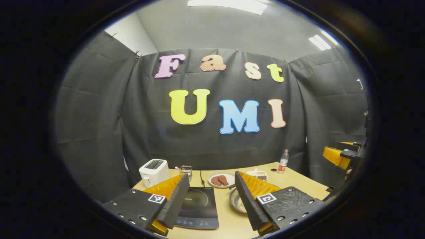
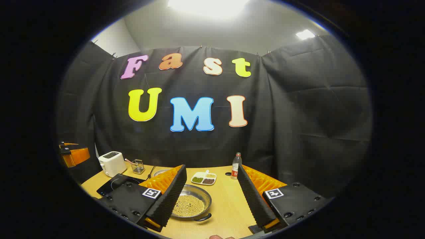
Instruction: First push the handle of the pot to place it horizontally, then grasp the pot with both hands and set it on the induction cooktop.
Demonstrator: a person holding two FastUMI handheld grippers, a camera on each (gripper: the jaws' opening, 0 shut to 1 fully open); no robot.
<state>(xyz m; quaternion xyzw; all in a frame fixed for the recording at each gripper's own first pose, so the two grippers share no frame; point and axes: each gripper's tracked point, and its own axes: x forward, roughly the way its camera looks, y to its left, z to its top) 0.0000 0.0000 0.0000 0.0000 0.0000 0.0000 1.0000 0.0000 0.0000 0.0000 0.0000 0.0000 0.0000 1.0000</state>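
Two hand-held grippers hover above a pale wooden counter (image 2: pixel 229 205) inside a black-draped booth, both with fingers spread wide and holding nothing.

In the right gripper view, the right gripper (image 2: pixel 212 196) hangs over the pot (image 2: pixel 191 202), a shallow metal pan holding small yellowish beans, with a dark loop handle (image 2: pixel 202 218) on its near rim. The pot sits on the bare counter, just right of the induction cooktop (image 2: pixel 114 184), a flat black slab at the counter's left end. The left gripper (image 2: pixel 71 154) shows far off at the left edge.

In the left gripper view, the left gripper (image 1: pixel 209 199) is poised above the cooktop (image 1: pixel 199 207), whose dark glass lies between its open fingers; the pot (image 1: pixel 237 200) peeks out beside the right-hand finger, apart from the cooktop. The right gripper (image 1: pixel 338 154) shows at the far right edge.

Along the back of the counter stand a white toaster (image 1: pixel 154 172), a small wire basket (image 1: pixel 186 171), a plate with reddish-brown pieces (image 1: pixel 220 180), a divided dish of beans (image 2: pixel 204 178) and a plastic bottle (image 2: pixel 235 166).
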